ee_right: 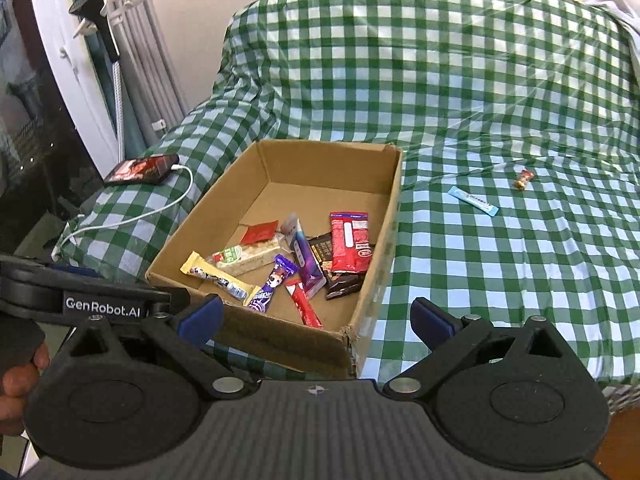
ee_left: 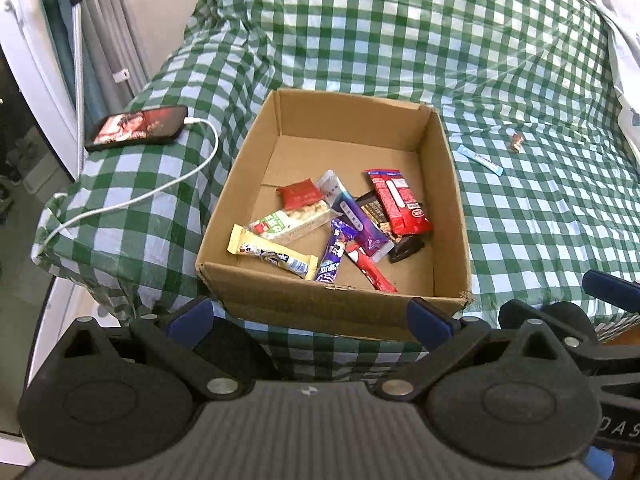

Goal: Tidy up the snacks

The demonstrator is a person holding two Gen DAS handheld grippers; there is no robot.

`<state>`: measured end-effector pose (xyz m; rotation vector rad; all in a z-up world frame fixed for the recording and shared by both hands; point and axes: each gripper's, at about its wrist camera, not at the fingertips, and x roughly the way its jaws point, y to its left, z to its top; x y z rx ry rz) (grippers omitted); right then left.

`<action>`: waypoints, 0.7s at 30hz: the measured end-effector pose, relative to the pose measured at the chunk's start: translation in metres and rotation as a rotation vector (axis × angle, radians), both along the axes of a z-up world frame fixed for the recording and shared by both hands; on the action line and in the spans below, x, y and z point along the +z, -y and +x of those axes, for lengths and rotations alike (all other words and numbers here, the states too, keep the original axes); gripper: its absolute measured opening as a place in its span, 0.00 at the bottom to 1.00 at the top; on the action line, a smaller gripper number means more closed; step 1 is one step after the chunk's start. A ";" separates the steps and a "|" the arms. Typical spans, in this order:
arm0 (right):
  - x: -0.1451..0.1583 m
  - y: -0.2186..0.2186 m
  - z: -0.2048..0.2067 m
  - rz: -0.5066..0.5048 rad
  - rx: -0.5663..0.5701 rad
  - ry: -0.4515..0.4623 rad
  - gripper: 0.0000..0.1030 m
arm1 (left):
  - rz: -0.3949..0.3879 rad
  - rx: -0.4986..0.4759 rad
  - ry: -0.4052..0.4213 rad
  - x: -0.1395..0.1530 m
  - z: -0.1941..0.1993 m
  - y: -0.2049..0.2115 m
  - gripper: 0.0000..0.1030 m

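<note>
A cardboard box (ee_left: 320, 306) (ee_right: 380, 280) sits on the green checked cloth and holds several wrapped snacks, among them a red pack (ee_left: 400, 204) (ee_right: 350, 244) and a yellow bar (ee_left: 272, 258) (ee_right: 218, 276). Outside it, to the right, lie a light blue stick packet (ee_left: 480, 160) (ee_right: 473, 201) and a small wrapped candy (ee_left: 517, 142) (ee_right: 524, 179). My left gripper (ee_left: 310, 316) hangs open and empty in front of the box's near wall. My right gripper (ee_right: 316, 318) is open and empty too, over the box's near right corner.
A phone (ee_left: 138, 128) (ee_right: 142, 168) with a white charging cable (ee_left: 160, 196) lies on the cloth left of the box. A curtain and a white frame stand at far left. The cloth (ee_left: 540, 220) spreads wide to the right. A hand (ee_right: 16, 384) holds the left tool.
</note>
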<state>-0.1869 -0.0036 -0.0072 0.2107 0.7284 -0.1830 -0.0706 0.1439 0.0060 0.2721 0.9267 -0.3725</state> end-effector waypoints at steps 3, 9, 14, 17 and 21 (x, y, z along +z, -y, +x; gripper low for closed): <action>0.003 0.001 -0.009 0.006 -0.005 0.014 0.97 | 0.000 -0.003 0.011 0.003 -0.008 0.000 1.00; 0.009 0.001 -0.021 0.006 -0.009 0.039 0.97 | 0.001 -0.010 0.026 0.006 -0.018 -0.001 1.00; 0.010 0.001 -0.024 0.010 -0.015 0.043 0.97 | 0.001 -0.013 0.034 0.009 -0.021 -0.003 1.00; 0.010 0.002 -0.025 0.009 -0.013 0.045 0.97 | 0.001 -0.013 0.037 0.010 -0.021 -0.004 1.00; 0.011 0.001 -0.026 0.010 -0.014 0.044 0.97 | -0.001 -0.013 0.034 0.010 -0.021 -0.004 1.00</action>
